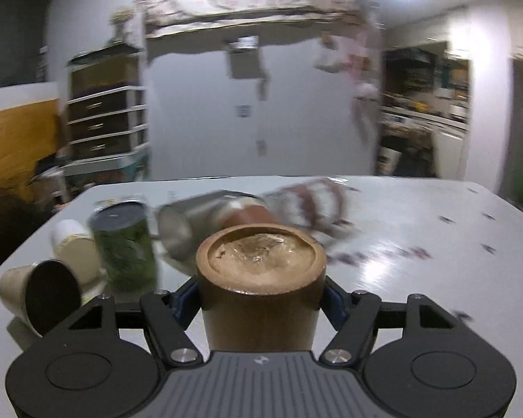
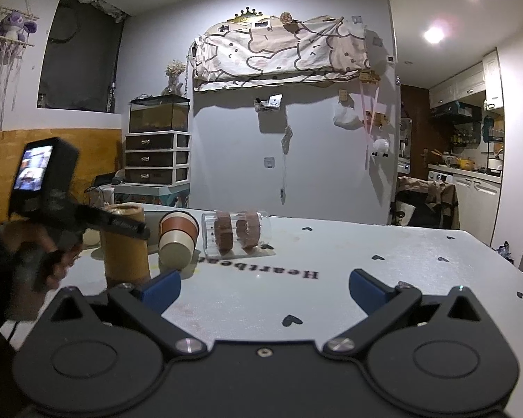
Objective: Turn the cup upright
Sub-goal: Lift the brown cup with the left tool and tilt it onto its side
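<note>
My left gripper is shut on a brown wooden cup; its recessed base faces the camera. The view is motion-blurred. In the right wrist view the same cup stands tall at the left of the white table, with the left gripper clamped across its upper part and the person's hand behind it. My right gripper is open and empty, low over the table's near side, well right of the cup.
On their sides lie a brown-banded paper cup, a clear glass with brown bands, a steel cup and two paper cups. A green canister stands at the left.
</note>
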`<state>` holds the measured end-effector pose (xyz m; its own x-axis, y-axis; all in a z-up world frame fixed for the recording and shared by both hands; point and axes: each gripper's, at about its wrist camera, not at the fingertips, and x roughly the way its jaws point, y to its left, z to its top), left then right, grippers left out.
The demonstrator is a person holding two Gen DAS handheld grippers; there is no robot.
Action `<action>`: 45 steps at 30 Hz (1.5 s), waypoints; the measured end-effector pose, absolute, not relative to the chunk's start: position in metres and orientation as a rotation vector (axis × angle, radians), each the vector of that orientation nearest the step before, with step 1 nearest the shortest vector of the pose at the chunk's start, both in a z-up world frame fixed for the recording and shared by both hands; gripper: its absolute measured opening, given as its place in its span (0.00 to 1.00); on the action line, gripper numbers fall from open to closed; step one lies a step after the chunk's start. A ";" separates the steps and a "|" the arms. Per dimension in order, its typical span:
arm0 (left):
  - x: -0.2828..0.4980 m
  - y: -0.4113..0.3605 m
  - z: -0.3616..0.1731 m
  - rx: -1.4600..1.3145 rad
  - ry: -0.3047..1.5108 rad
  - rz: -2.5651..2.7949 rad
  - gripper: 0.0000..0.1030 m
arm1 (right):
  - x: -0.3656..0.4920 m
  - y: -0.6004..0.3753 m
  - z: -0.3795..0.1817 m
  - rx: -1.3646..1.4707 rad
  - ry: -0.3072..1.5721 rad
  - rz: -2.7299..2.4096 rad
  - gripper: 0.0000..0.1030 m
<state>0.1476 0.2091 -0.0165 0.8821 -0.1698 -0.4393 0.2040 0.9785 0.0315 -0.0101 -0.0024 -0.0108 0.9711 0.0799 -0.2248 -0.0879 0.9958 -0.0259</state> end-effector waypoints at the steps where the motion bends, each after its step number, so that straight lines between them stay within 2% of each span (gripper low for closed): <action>1: 0.141 0.204 -0.017 0.086 0.449 -0.221 0.69 | -0.010 -0.003 -0.011 -0.035 0.225 0.082 1.00; 10: 0.077 0.147 -0.026 0.152 0.433 -0.480 0.69 | -0.021 -0.019 -0.016 -0.028 0.247 0.051 1.00; 15: 0.070 0.131 -0.026 0.157 0.450 -0.559 0.69 | -0.026 -0.032 -0.028 -0.002 0.288 0.044 1.00; 19: 0.076 0.124 -0.020 0.151 0.425 -0.528 0.75 | -0.023 -0.032 -0.038 0.010 0.331 0.087 0.99; 22: 0.083 0.126 -0.010 0.129 0.436 -0.539 0.75 | -0.022 -0.027 -0.048 0.012 0.365 0.140 0.83; 24: 0.085 0.124 -0.004 0.135 0.445 -0.541 0.74 | -0.020 -0.022 -0.053 0.016 0.404 0.200 0.64; 26: 0.090 0.121 -0.001 0.135 0.468 -0.559 0.68 | -0.019 -0.016 -0.058 0.026 0.431 0.270 0.50; 27: 0.093 0.120 0.000 0.133 0.486 -0.572 0.67 | -0.018 -0.013 -0.060 0.033 0.445 0.305 0.41; 28: 0.096 0.119 0.001 0.134 0.495 -0.573 0.67 | -0.015 -0.010 -0.063 0.045 0.462 0.340 0.36; 30: 0.094 0.120 0.002 0.137 0.507 -0.577 0.67 | -0.010 -0.001 -0.071 0.066 0.501 0.402 0.16; 32: 0.095 0.120 0.003 0.139 0.517 -0.581 0.67 | -0.004 0.005 -0.077 0.079 0.540 0.451 0.07; 36: 0.094 0.122 0.004 0.139 0.520 -0.564 0.70 | 0.006 0.021 -0.087 0.087 0.582 0.519 0.06; 38: 0.094 0.122 0.005 0.149 0.522 -0.549 0.78 | 0.007 0.025 -0.087 0.078 0.579 0.522 0.06; 40: 0.095 0.121 0.005 0.159 0.525 -0.553 0.79 | 0.008 0.025 -0.087 0.079 0.580 0.523 0.06; 43: 0.097 0.118 0.004 0.168 0.534 -0.560 0.76 | 0.007 0.024 -0.088 0.082 0.579 0.520 0.06; 45: 0.098 0.118 0.005 0.151 0.545 -0.580 0.67 | 0.007 0.024 -0.087 0.086 0.579 0.515 0.06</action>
<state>0.0977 0.1182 0.0046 0.6999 -0.4798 -0.5291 0.5577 0.8299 -0.0149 0.0071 0.0241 -0.0872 0.7148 0.4880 -0.5009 -0.4408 0.8705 0.2190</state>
